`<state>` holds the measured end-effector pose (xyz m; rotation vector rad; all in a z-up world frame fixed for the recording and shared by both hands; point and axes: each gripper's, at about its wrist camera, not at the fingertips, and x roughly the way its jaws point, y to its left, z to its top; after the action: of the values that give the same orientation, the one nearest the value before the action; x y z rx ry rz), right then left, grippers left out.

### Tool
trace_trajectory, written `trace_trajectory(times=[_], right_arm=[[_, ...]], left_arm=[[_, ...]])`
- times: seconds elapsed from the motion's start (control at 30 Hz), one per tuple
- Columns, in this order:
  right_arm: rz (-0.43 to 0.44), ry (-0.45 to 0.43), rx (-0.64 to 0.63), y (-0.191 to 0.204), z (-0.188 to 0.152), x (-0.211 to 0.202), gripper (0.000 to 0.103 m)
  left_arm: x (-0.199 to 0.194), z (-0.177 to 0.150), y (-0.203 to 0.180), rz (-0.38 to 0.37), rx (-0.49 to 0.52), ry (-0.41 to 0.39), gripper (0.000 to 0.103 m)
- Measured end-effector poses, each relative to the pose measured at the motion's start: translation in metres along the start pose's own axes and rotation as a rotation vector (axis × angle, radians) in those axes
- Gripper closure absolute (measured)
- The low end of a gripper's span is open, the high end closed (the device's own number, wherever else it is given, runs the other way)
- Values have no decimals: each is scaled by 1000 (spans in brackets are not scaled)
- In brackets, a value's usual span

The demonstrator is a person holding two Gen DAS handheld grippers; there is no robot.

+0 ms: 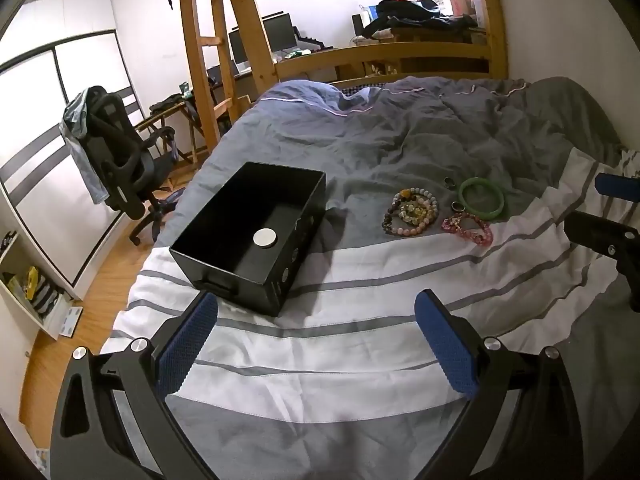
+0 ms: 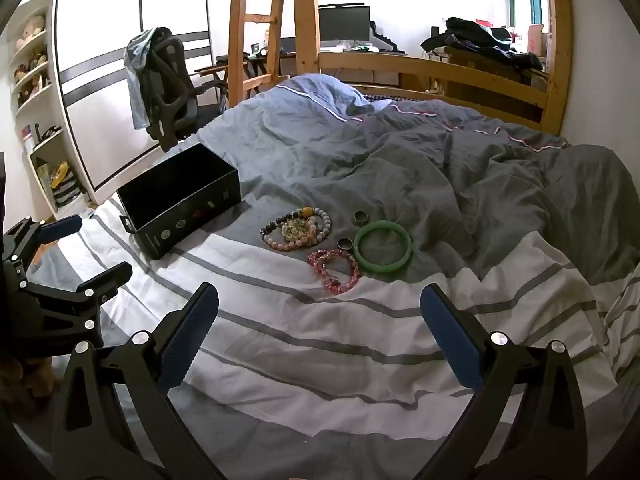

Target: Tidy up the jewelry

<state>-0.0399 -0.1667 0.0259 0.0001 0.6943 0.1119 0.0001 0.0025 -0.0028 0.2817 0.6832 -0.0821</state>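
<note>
Striped bed quilt [image 2: 320, 344]: open black rectangular box [image 2: 180, 204]; right of box, rigid, slippery green jade bangle [image 2: 383, 246], grasp across rim. Both tools [image 1: 316, 344] [image 2: 320, 336] spread, empty.

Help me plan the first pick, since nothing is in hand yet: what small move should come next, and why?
Probably ease the right gripper forward and down toward the pink bead bracelet. Both grippers are open and empty, the left gripper sits nearer the black box, and that bracelet lies closest to the right fingers, apart from the green bangle.
</note>
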Motion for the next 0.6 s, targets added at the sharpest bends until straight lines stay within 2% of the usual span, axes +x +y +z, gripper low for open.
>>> trace_trajectory(times=[0.6], right_arm=[[-3, 5, -3, 2, -1, 1, 3]], left_arm=[[0, -1, -1, 3, 5, 3, 6]])
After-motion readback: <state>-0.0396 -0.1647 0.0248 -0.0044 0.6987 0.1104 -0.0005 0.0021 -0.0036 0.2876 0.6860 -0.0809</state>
